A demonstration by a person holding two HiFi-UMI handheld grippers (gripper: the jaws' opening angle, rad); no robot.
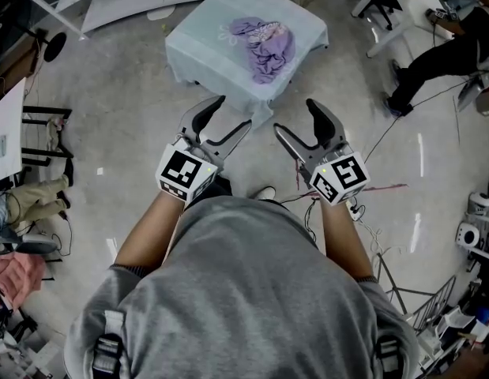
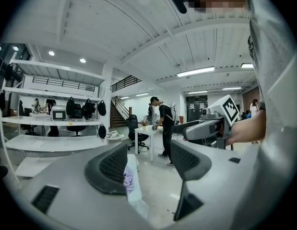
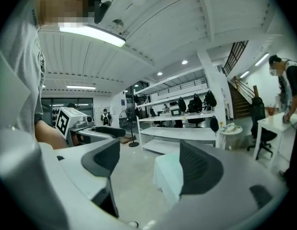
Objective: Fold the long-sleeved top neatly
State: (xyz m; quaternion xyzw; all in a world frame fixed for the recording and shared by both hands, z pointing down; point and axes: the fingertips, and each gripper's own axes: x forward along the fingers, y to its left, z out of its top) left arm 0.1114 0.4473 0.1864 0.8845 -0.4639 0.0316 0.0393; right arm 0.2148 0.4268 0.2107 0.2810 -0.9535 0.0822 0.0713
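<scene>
While the top [image 1: 264, 46] lay crumpled at twelve o'clock, step: approach.
Claws: left gripper [image 1: 233, 112], right gripper [image 1: 295, 117] wide, empty.
Next: likely needed spreading flat.

Head view steeply down; gripper views level — share table [image 1: 205, 42].

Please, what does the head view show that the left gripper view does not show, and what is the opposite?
Only the head view: the whole purple top, crumpled on the cloth-covered table.
Only the left gripper view: shelves with dark bags, a staircase, and a person in black at a white desk.
Both: the left gripper and the right gripper, open and empty. The left gripper view shows only a strip of the top and table.
</scene>
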